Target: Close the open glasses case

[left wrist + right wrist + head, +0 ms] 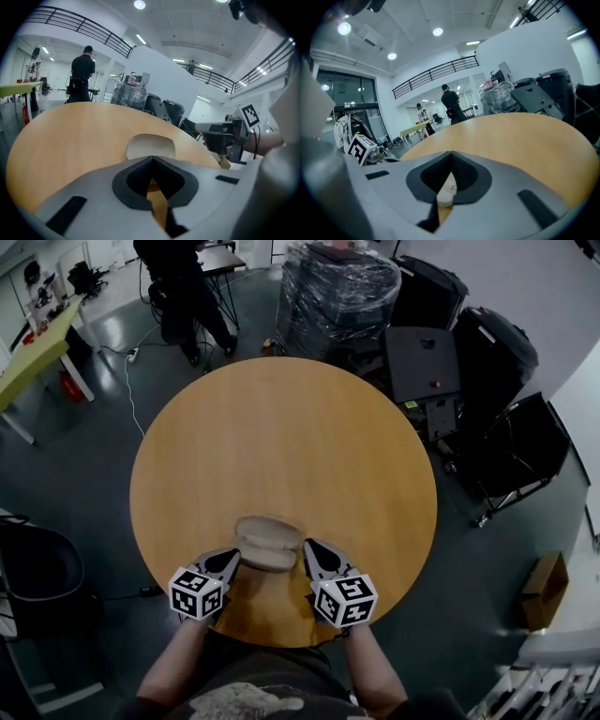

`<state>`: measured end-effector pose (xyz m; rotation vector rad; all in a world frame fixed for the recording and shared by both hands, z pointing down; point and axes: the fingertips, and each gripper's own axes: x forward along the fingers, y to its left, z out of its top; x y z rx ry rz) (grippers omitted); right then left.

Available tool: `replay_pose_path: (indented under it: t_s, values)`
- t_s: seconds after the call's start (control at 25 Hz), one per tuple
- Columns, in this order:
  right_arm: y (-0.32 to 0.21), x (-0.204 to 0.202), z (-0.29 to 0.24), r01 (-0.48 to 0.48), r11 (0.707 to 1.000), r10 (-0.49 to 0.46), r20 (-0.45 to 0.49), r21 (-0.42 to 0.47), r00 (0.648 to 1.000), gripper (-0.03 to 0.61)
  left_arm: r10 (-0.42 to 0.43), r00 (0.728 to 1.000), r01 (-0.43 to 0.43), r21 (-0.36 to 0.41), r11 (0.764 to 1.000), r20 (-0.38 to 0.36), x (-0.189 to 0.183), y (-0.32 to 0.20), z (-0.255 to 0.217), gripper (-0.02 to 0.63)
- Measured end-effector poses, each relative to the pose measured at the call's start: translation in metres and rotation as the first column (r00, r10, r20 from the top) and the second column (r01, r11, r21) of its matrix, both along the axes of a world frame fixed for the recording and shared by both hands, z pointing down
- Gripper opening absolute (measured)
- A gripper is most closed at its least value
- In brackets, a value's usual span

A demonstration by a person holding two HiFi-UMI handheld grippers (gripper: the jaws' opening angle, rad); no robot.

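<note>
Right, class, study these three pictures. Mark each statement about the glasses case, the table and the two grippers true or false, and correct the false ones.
1. The glasses case lies on a round wooden table. True.
2. The case sits at the table's far edge. False: it lies near the person's edge.
3. The left gripper and the right gripper flank the case. True.
4. The right gripper holds the case in the air. False: its jaws are together with nothing between them, and the case rests on the table.
</note>
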<state>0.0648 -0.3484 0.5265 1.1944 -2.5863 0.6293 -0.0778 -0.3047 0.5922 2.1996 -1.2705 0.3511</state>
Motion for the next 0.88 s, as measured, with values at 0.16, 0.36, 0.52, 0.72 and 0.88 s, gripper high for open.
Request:
replay_pose_path:
  t_s: [0.16, 0.36, 0.52, 0.72, 0.88]
  values:
    - [0.002, -0.003, 0.002, 0.004, 1.000, -0.004, 0.017, -0.011, 1.000, -0.011, -0.006, 1.000, 0.007, -0.016, 1.000, 0.005, -0.002, 0.007, 0.005, 0.008]
    - [0.006, -0.005, 0.008, -0.001, 1.000, 0.002, 0.018, -0.030, 1.000, -0.011, -0.003, 1.000, 0.004, -0.043, 0.999, 0.006, -0.003, 0.016, 0.012, 0.008]
    - [0.008, -0.010, 0.007, -0.001, 0.999, 0.001, 0.017, -0.034, 1.000, -0.011, 0.013, 1.000, -0.012, -0.078, 0.997, 0.002, -0.003, 0.027, 0.025, 0.008]
    - [0.009, -0.017, 0.007, -0.001, 0.999, 0.002, 0.009, -0.033, 1.000, -0.011, 0.017, 0.999, -0.020, -0.081, 0.996, -0.047, -0.004, 0.033, 0.035, 0.008]
    - [0.005, -0.024, 0.011, -0.023, 0.999, 0.022, -0.007, -0.042, 1.000, -0.011, 0.044, 0.996, -0.050, -0.072, 0.996, -0.081, -0.003, 0.032, 0.038, 0.008]
